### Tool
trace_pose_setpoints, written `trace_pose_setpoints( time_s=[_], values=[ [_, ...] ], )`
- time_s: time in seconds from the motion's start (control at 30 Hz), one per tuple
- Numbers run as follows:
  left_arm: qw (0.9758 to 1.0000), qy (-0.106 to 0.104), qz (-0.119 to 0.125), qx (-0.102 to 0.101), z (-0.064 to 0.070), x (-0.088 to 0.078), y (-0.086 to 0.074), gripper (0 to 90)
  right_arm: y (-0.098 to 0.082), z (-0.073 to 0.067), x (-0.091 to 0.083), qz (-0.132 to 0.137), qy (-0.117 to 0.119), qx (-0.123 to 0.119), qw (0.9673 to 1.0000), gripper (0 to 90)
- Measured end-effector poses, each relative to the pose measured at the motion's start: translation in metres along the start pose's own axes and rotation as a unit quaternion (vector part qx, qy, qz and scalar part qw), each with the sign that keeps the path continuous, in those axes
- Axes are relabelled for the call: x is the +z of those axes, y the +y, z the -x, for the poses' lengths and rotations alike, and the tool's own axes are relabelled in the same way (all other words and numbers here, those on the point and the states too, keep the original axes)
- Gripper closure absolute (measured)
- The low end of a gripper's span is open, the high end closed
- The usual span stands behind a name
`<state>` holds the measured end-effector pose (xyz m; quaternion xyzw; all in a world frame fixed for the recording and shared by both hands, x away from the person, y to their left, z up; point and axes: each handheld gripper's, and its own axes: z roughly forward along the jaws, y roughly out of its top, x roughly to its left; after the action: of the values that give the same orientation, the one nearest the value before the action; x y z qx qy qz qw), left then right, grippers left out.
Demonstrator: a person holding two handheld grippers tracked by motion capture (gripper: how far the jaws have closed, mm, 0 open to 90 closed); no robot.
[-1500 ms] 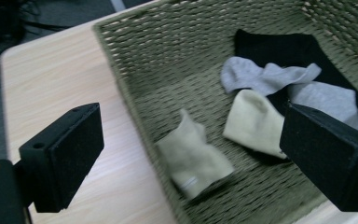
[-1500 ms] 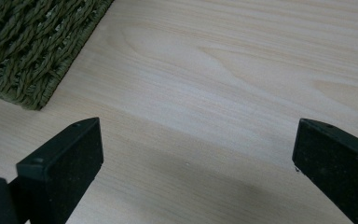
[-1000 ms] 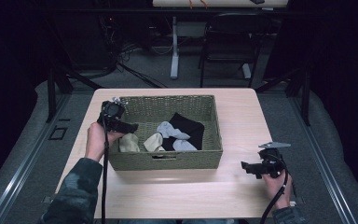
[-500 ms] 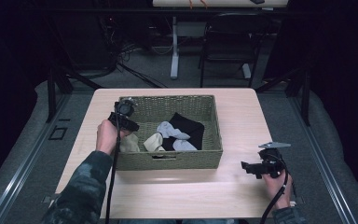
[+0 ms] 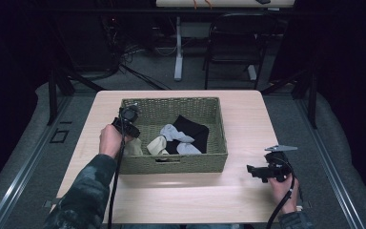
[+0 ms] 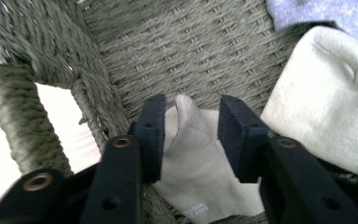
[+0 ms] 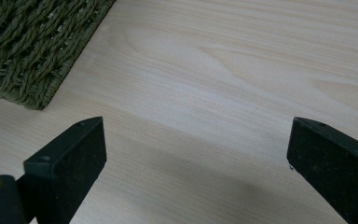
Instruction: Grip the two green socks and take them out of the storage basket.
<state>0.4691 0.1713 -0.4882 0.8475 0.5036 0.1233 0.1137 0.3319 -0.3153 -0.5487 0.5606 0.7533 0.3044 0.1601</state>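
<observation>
Dark room, floor cables and a chair [image 5: 236,45] behind the light wood table [image 5: 248,119]; edges of the room are too dim to read.

Woven green basket [image 5: 219,138] sits mid-table. Left gripper [image 5: 132,136] is down inside the basket's left end, the hand [image 5: 110,140] at the rim. In the left gripper view its two black fingers [image 6: 151,135] straddle a raised fold of a cream sock [image 6: 191,163]. Jaws have just been closing and stand narrow, the fold between them. Left pad looks to be against the cloth; a thin gap seems to remain at the right pad, so a firm pinch can't be confirmed. The sock's lower end is cut off by the frame, its small printed mark unreadable.

Beyond the right finger lies a second pale sock [image 6: 326,107], with a blue-grey one [image 6: 326,14] past it, cropped at the top edge. From above, black fabric [image 5: 193,129] lies farther right in the basket; folds are hard to separate.

Right gripper [image 5: 259,171] is held low over bare table, well apart from the basket's right corner [image 7: 32,51]. Its fingers [image 7: 70,158] spread wide, nothing between them.
</observation>
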Motion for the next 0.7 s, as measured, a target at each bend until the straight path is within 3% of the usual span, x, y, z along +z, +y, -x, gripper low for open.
trace_pose_setpoints(
  time_s=[0.17, 0.47, 0.7],
  values=[
    [0.9998, -0.017, -0.003, 0.010, 0.000, -0.005, -0.002, 85.1, 0.000, 0.000, 0.000, -0.001, 0.001, -0.001, 1.0000, 4.1],
    [0.9986, -0.042, 0.018, 0.027, 0.000, -0.029, -0.002, 86.3, 0.000, 0.000, 0.000, -0.003, 0.002, 0.001, 1.0000, 4.1],
    [0.9960, -0.067, 0.042, 0.041, 0.000, -0.059, 0.005, 86.3, 0.000, 0.000, 0.000, 0.000, 0.002, 0.001, 1.0000, 4.2]
  ],
)
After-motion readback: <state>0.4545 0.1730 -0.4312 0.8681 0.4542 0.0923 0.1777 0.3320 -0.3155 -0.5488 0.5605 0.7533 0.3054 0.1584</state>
